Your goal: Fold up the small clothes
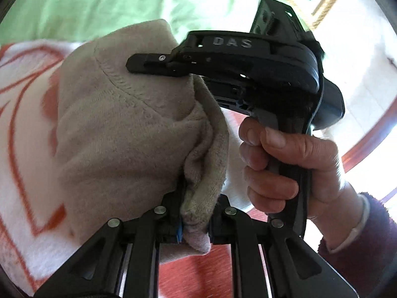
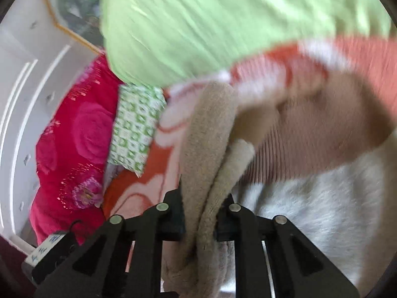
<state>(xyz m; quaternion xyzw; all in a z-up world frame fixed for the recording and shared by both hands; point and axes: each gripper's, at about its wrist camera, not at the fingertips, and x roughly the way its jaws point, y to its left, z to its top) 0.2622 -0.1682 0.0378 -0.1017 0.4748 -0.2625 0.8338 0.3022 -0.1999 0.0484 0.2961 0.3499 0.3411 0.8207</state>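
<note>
A white-and-orange blanket (image 1: pixel 22 134) on the bed fills the left of the frame. Over it hangs the beige knit garment (image 1: pixel 119 124), soft, light and floppy, probably fleece; edges and corners give the surest hold. The left hand-held gripper (image 1: pixel 194 219) pinches its lower corner; the right hand-held gripper (image 2: pixel 201 219) clamps a bunched edge.

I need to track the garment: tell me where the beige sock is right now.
The beige sock hangs mid-air, pinched by both grippers: left gripper holds one end, right gripper the other, above the orange-and-white blanket.
</note>
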